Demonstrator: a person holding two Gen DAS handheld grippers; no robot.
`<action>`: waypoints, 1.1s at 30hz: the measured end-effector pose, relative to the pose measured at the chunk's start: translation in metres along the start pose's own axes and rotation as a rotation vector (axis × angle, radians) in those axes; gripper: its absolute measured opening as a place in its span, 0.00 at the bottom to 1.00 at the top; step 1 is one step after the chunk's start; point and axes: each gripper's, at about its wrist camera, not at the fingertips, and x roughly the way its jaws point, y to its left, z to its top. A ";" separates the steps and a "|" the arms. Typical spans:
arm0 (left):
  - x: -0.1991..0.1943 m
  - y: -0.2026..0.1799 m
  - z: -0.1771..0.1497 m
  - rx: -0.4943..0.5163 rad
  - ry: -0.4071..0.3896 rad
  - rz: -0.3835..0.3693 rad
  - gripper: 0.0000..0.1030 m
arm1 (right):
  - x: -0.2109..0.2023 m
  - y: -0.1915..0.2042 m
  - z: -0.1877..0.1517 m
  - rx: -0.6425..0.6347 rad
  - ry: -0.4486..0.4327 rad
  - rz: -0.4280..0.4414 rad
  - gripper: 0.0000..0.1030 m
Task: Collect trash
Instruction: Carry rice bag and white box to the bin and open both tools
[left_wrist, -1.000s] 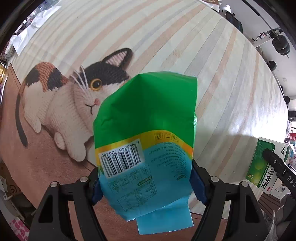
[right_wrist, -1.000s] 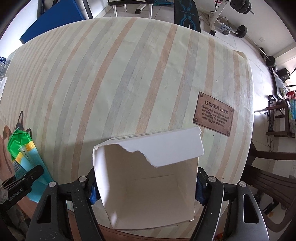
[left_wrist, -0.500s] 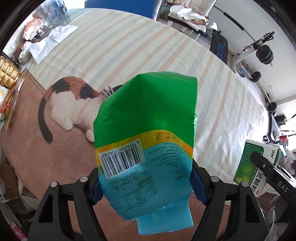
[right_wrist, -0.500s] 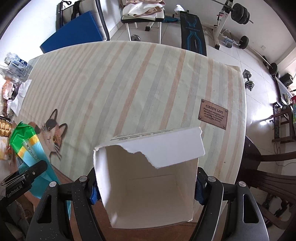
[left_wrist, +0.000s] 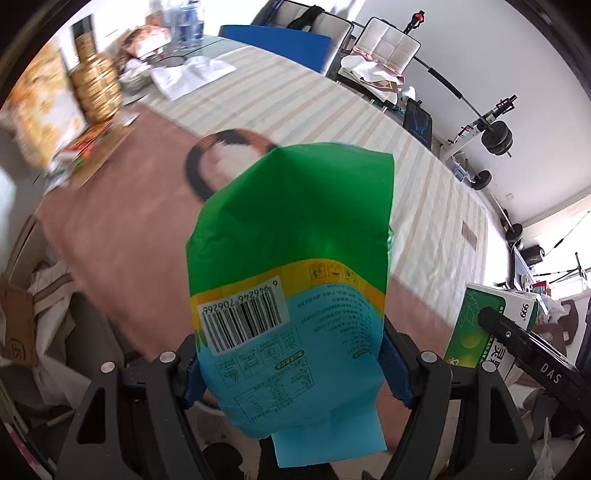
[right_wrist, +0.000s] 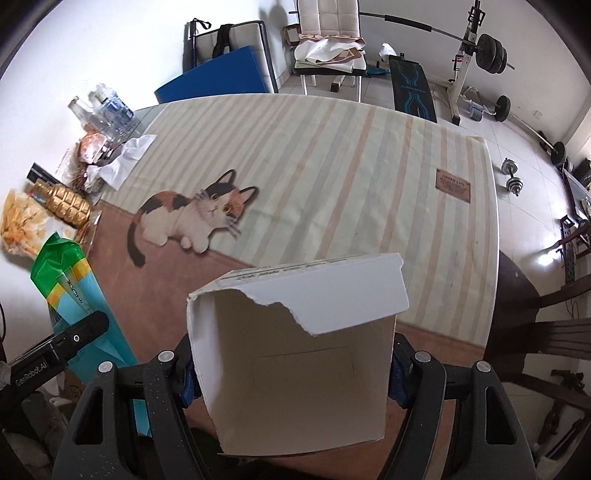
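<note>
Striped cloth with a printed cat (right_wrist: 201, 214) is being seen spread over the surface (right_wrist: 332, 166), well below both loads. A green-and-blue snack bag (left_wrist: 291, 280) is being gripped by the left gripper (left_wrist: 290, 363), its jaws clenched on its sides; a torn white carton (right_wrist: 295, 350) is being pinched likewise by the right gripper (right_wrist: 291, 365), presumably for disposal. No bin is being shown; the left edge is being blurred.

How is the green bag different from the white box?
The bag is soft, crinkled plastic, green and blue with a barcode; the box is stiff white card, torn open and empty inside. The left gripper holds the bag; the right gripper holds the box. Both are clamped between pads, up off the table.
</note>
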 end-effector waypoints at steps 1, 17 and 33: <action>-0.007 0.014 -0.014 -0.001 0.005 0.001 0.72 | -0.006 0.011 -0.021 0.002 -0.002 -0.001 0.74; 0.064 0.186 -0.199 -0.147 0.264 0.066 0.72 | 0.096 0.110 -0.307 -0.021 0.293 0.052 0.74; 0.374 0.282 -0.277 -0.168 0.435 0.004 0.72 | 0.419 0.076 -0.442 -0.033 0.383 0.010 0.74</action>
